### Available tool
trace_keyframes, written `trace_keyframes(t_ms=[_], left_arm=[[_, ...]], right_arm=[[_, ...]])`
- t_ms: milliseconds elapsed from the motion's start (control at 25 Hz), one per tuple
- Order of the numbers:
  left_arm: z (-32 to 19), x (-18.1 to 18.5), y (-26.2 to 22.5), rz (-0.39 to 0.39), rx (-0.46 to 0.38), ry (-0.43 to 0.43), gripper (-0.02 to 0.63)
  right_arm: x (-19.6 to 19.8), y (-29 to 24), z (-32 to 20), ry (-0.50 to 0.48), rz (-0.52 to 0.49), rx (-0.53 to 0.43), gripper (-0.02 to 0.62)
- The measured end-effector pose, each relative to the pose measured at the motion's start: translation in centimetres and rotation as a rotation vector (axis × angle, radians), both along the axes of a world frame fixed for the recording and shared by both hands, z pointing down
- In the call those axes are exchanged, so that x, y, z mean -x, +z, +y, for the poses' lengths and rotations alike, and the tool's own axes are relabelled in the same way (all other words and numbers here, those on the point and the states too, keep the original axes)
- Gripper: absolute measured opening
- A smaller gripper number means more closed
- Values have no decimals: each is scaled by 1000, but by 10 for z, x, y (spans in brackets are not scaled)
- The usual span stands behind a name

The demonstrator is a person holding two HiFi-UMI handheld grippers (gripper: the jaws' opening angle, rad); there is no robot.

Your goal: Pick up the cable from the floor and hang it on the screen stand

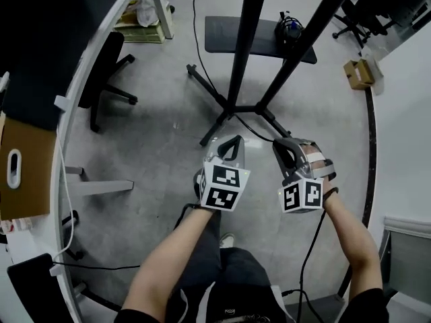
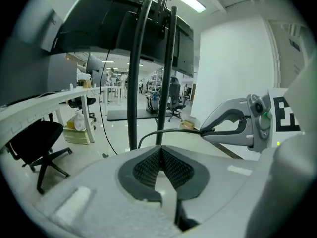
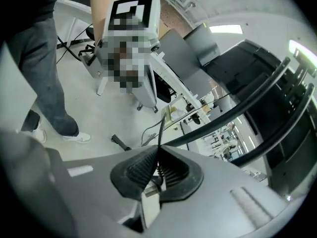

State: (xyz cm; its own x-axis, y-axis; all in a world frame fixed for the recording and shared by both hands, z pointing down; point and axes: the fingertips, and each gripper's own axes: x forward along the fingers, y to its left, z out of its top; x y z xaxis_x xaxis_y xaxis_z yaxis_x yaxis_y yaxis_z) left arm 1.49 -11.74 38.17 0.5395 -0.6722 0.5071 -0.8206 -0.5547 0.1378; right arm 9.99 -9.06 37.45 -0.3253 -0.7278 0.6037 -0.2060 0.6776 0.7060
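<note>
Right gripper (image 1: pixel 277 143) clamps cable (image 1: pixel 256 133), centre frame; left gripper (image 1: pixel 232 140) closed, empty. I'd worry the thin cable slips the pinch or snags the stand (image 1: pixel 242 46) legs when I lift.

The cable (image 1: pixel 250 130) and stand (image 1: pixel 241 52) are black; the floor (image 1: pixel 161 113) is pale grey. Left gripper (image 1: pixel 231 143) and right gripper (image 1: pixel 284 148) carry white cubes (image 1: pixel 222 186) with black square markers. The box (image 1: pixel 357 73) is brown.

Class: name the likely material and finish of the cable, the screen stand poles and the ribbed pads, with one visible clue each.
Cable: likely black rubber or plastic sheath, matte; it bends in a smooth curve.
Screen stand poles: probably black-painted metal tube; straight, rigid-looking, slight sheen.
Ribbed pads: seemingly dark rubber, dull; fine moulded ridges.
</note>
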Motion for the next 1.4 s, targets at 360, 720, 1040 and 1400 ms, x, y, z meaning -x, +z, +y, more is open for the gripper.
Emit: trace_keyframes(t_ms=[360,720,1040,1400], left_arm=[[-52,19,-154,54,-181,-42,0],[-108,29,-298,138,-356,-66,0],[-160,28,-390,165,-467,-39,0],[-213,23,-492,202,-585,16,0]], right_arm=[[23,-192,-68,-42,-52,-254,20],[43,-342,-128,-79,-61,-451,20],[46,-442,-178,-56,-49,-568,21],[60,-590,-231,-2,-95,-708,21]])
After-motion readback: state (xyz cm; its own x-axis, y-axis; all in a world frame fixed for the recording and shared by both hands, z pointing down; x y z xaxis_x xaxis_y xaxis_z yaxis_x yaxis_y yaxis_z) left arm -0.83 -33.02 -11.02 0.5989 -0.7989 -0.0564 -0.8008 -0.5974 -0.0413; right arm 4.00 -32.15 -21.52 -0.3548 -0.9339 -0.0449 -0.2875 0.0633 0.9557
